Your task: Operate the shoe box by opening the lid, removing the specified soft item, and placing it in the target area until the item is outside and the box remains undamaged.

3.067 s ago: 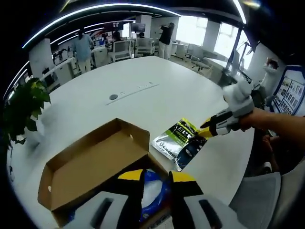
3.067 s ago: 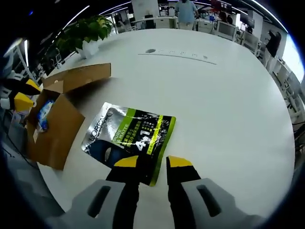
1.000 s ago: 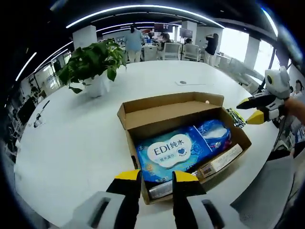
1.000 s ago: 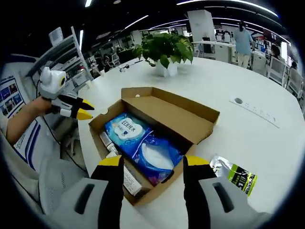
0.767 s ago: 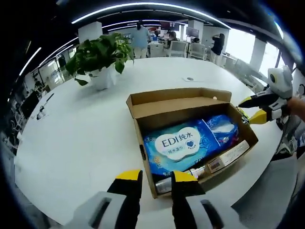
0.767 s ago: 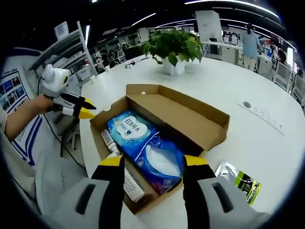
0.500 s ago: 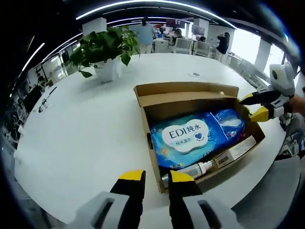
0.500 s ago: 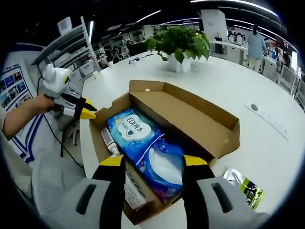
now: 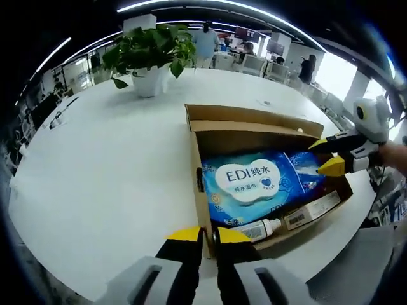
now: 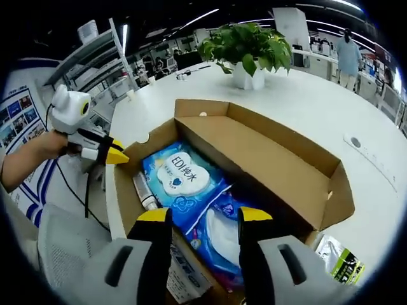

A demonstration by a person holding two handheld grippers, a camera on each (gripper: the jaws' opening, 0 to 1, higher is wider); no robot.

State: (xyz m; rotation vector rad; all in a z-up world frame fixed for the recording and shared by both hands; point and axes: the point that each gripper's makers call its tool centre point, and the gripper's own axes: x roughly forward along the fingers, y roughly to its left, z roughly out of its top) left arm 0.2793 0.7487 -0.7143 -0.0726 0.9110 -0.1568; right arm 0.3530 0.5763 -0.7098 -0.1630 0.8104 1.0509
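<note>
Left gripper (image 9: 202, 234): my jaws pinch the shoe box (image 9: 198, 190) wall, steadying it.
Right gripper (image 10: 200, 216): jaws wide over wipes pack (image 10: 184, 178).

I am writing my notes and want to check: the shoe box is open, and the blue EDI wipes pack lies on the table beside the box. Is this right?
Not quite. The shoe box is open, but the blue EDI wipes pack lies inside the box, not on the table beside it. The left gripper view shows it between the box walls, next to a small bottle; the right gripper view agrees.

brown shoe box (image 9: 254, 124), blue wipes pack (image 9: 251, 187).
</note>
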